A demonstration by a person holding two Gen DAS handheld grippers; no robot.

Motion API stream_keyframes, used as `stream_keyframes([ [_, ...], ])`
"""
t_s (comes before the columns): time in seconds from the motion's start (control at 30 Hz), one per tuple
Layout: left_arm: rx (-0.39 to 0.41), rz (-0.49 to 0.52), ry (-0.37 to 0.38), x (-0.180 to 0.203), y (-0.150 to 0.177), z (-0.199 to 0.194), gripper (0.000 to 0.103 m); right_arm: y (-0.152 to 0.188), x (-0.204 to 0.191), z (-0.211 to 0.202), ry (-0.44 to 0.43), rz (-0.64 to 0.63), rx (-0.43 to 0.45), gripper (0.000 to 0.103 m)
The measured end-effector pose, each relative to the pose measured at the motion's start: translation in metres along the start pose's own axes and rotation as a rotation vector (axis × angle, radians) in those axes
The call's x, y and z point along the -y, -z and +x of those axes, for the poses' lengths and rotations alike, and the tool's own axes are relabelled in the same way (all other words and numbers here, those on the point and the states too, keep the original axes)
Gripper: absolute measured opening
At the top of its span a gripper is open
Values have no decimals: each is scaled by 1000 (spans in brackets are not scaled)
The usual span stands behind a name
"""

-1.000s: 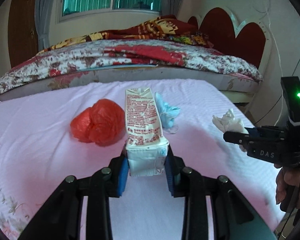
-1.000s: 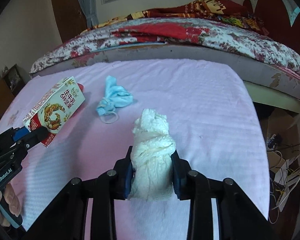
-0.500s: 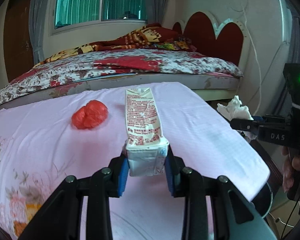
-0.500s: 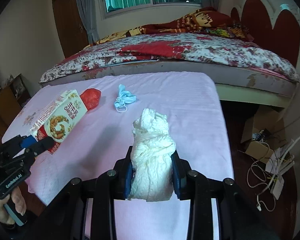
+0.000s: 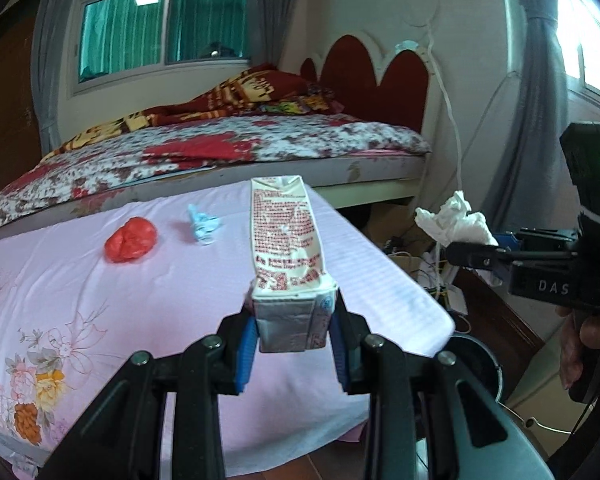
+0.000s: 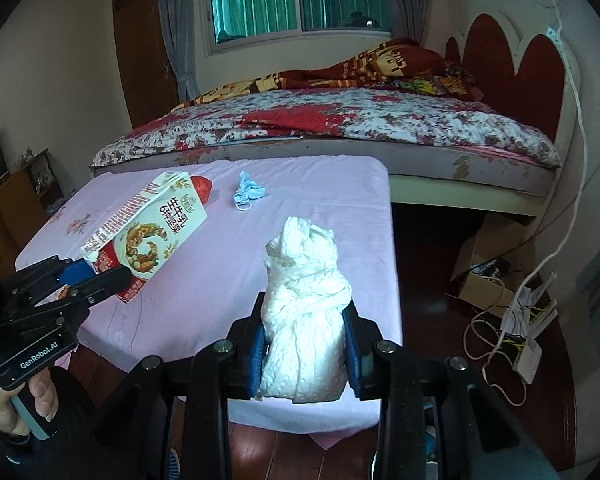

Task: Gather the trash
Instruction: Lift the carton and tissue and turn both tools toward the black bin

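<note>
Covering the table, the pink cloth (image 5: pixel 60 280) bears a red wad (image 5: pixel 131 239) and a blue mask (image 5: pixel 204 224), well apart from both grippers. The left gripper (image 5: pixel 294 326) pinches a milk carton (image 5: pixel 286 240), long axis pointing away; the right gripper (image 6: pixel 306 354) pinches crumpled tissue (image 6: pixel 306 300). A dark bin rim (image 5: pixel 482 364) shows low, beside the carton.

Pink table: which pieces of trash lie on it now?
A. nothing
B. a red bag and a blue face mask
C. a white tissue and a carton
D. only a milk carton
B: the red bag and the blue face mask lie on the pink table, while the grippers hold the carton and the tissue in the air.
</note>
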State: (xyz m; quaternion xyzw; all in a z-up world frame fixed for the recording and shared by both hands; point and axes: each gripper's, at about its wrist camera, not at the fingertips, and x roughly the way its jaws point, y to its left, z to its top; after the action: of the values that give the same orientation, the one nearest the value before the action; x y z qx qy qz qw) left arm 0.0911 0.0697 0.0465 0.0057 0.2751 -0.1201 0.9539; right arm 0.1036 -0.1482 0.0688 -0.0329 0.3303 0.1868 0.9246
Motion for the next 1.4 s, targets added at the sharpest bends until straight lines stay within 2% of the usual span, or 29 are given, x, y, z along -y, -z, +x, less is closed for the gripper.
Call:
stream_keyframes([
  [0.2,3,35,37,28,3,-5,33,16,13,-35,28,15,44,35],
  [0.6,-27,106,123,82,15,0,33,49,58,-72,89,112,58,35],
  [0.93,-60,180,217,137,24,7,33,82,100,-89,152,188,36,35],
  [1.4,-131,249,323,191,46,24,33,132,150,-99,224,266,-28,35],
])
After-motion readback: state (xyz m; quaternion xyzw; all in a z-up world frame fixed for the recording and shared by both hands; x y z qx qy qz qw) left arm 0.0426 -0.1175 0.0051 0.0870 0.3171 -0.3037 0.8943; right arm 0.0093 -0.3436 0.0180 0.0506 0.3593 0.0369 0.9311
